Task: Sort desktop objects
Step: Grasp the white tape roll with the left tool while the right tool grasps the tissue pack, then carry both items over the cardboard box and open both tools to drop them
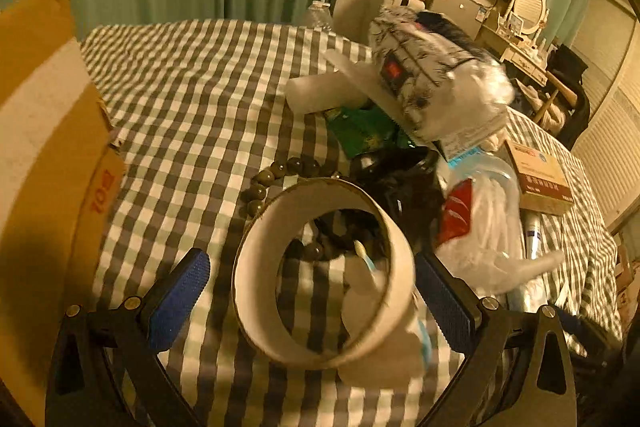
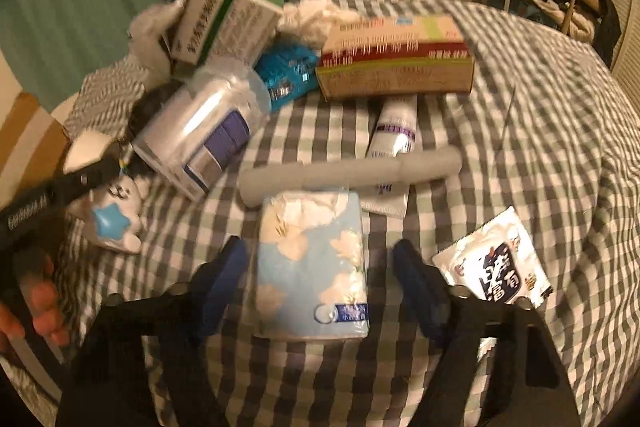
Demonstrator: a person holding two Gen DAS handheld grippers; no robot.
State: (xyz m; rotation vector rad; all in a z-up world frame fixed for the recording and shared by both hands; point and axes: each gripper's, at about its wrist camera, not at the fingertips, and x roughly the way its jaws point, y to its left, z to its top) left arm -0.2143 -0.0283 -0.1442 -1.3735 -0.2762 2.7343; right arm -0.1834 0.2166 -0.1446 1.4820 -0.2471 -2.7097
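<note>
In the left wrist view my left gripper (image 1: pixel 316 279) is open, its blue pads either side of a white tape roll (image 1: pixel 320 275) on the checked cloth (image 1: pixel 192 99); neither pad clearly touches it. A dark bead bracelet (image 1: pixel 276 175) lies just beyond the roll. In the right wrist view my right gripper (image 2: pixel 318 267) is open around a light blue tissue pack (image 2: pixel 312 263), with gaps on both sides. A grey tube-shaped case (image 2: pixel 352 175) lies beyond the pack.
A cardboard box (image 1: pixel 44 147) stands at the left. A pile ahead holds a green packet (image 1: pixel 364 131), a black object (image 1: pixel 400 179), a cotton swab bag (image 1: pixel 484 219) and a medicine box (image 1: pixel 540 179). The right wrist view shows a red medicine box (image 2: pixel 396 59), a clear jar (image 2: pixel 200 131), a white sachet (image 2: pixel 496 263) and a star toy (image 2: pixel 112 223).
</note>
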